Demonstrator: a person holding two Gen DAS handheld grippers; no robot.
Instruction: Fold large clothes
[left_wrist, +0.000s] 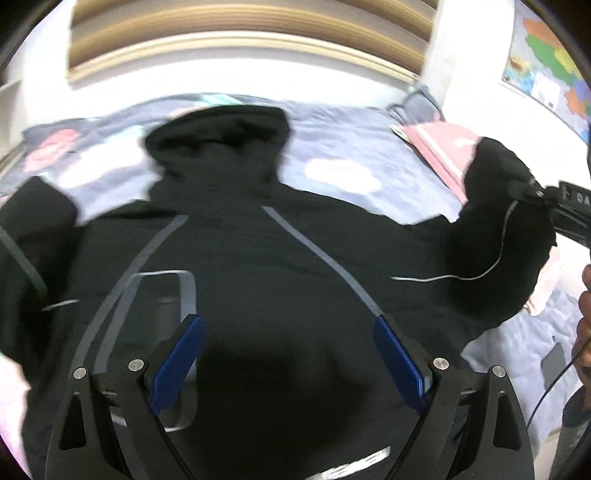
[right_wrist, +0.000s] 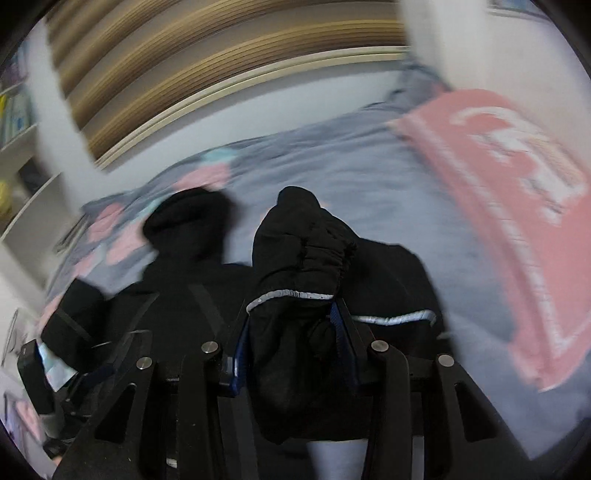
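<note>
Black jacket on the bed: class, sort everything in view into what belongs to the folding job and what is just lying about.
Part of the job:
- black jacket
- its sleeve, clamped in the right tongs
- left tongs, open above the jacket

Just lying about:
- pink cloth
- floral bedcover
- wall map

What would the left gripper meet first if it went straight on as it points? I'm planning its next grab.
Most likely the back panel of the black jacket spread on the bed. The left gripper is open, its blue pads framing bare dark fabric, nothing between. How far off the cloth lies is unclear.
</note>
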